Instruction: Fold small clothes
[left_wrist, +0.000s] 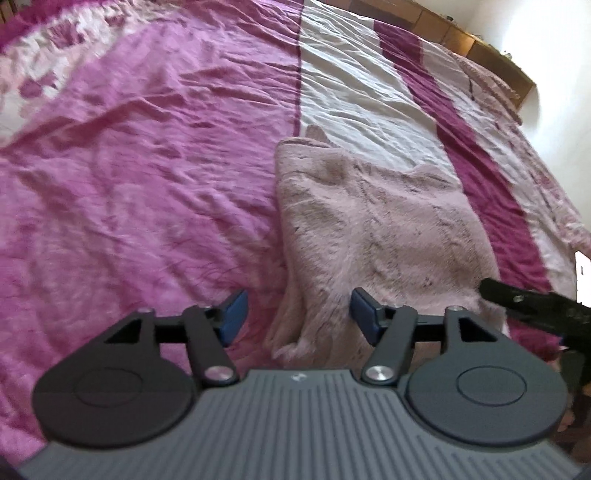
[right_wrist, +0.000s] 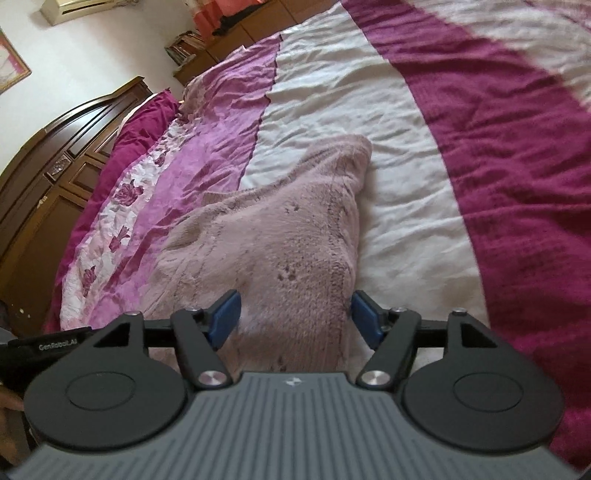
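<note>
A fluffy pale pink garment (left_wrist: 376, 229) lies spread on the bed, folded into a rough rectangle. In the right wrist view the garment (right_wrist: 280, 236) stretches away from me. My left gripper (left_wrist: 298, 314) is open and empty, hovering over the garment's near left edge. My right gripper (right_wrist: 295, 317) is open and empty, just above the garment's near end. Part of the right gripper's black body (left_wrist: 532, 299) shows at the right edge of the left wrist view.
The bedspread (left_wrist: 147, 184) has pink, white (right_wrist: 388, 147) and magenta (right_wrist: 517, 147) bands. A dark wooden headboard (right_wrist: 48, 162) stands at the left. Wooden furniture (left_wrist: 461, 37) runs along the far side of the bed.
</note>
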